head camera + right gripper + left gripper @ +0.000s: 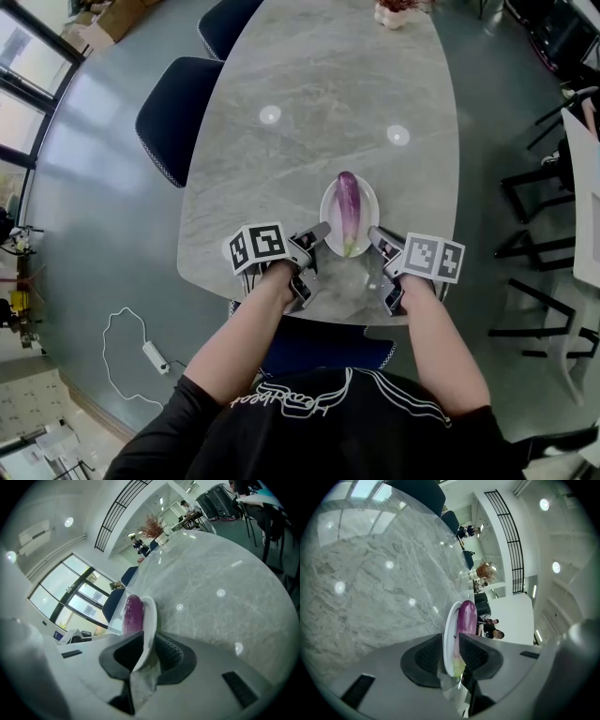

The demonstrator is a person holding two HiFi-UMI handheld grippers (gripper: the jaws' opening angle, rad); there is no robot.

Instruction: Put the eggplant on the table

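Note:
A purple eggplant (348, 211) lies lengthwise on a small white plate (328, 202) near the front edge of the grey marble table (309, 103). My left gripper (319, 240) is shut on the plate's left rim, and my right gripper (374, 240) is shut on its right rim. In the left gripper view the plate (450, 632) stands edge-on between the pads of the left gripper (451, 653), with the eggplant (467, 616) behind the rim. The right gripper view shows the right gripper (145, 652) clamping the plate (150, 618), the eggplant (132, 613) beside it. I cannot tell if the plate touches the table.
Two dark blue chairs (174, 105) stand at the table's left side, and another (323, 343) is tucked under the front edge. A potted plant (394, 11) sits at the far end. Black chair frames (539, 187) stand to the right. A power strip (153, 354) lies on the floor.

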